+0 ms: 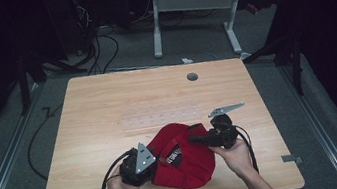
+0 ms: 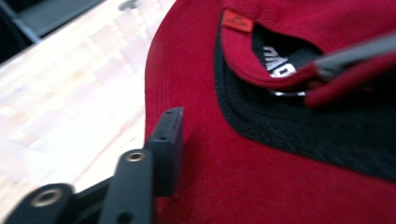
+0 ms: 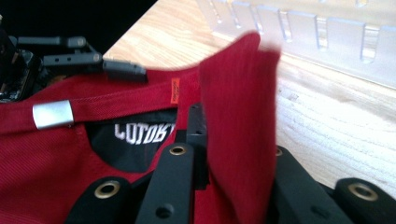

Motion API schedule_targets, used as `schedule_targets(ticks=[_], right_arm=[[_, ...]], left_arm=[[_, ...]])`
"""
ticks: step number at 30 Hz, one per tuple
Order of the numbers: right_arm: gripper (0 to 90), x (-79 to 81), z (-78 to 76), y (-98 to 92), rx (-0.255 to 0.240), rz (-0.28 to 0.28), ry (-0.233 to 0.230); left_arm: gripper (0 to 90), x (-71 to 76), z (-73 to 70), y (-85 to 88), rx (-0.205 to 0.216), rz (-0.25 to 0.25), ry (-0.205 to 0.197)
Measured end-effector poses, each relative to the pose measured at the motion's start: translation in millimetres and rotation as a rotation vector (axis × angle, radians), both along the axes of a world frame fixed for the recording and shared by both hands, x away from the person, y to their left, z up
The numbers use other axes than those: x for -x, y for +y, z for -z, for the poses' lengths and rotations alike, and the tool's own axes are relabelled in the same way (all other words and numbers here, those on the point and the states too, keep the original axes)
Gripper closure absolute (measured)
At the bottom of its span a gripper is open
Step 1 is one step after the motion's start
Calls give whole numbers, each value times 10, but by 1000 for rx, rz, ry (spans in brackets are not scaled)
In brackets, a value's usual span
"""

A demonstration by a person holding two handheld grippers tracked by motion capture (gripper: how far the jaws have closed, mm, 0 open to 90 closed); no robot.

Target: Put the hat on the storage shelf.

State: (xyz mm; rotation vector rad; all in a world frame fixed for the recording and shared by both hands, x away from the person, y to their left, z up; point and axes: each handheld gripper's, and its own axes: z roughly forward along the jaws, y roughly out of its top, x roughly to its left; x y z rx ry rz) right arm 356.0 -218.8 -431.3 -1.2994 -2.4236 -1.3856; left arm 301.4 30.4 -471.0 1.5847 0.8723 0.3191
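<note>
Holding a red cap from both sides, the two grippers sit low in the middle of the high view, on the wooden counter. The right gripper pinches a fold of the cap between its jaws. The left gripper touches the cap's edge, but I cannot tell if it grips. It looks like folding or turning the cap. Next, the left should get a firm hold.

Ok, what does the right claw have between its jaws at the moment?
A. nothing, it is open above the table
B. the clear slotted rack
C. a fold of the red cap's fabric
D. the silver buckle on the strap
C: in the right gripper view a raised fold of the red cap stands pinched between the right claw's two black jaws, while the silver buckle sits off to the side and the clear slotted rack lies apart on the table.
</note>
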Motion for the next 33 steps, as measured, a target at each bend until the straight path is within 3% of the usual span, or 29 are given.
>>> schedule_targets(ticks=[3,13,14,16,21,26,33], right_arm=[[779,-10,-3,-16,-4,10,-8],[644,-18,-14,-7,-18,24,-16],[597,-31,-31,-23,-30,35,-22],[585,-35,-39,-30,-36,41,-23],[504,-56,-97,-99,-66,98,-60],[448,-37,-174,-271,-115,193,-116],[418,-11,-188,-397,-122,248,-173]], left_arm=[[648,8,-28,3,15,26,24],[733,63,-135,36,-26,63,26],[766,72,-139,41,-28,72,30],[781,89,-147,43,-22,90,43],[834,127,-159,37,-40,110,41],[851,108,-208,126,-36,101,50],[851,66,-235,205,-29,73,66]])
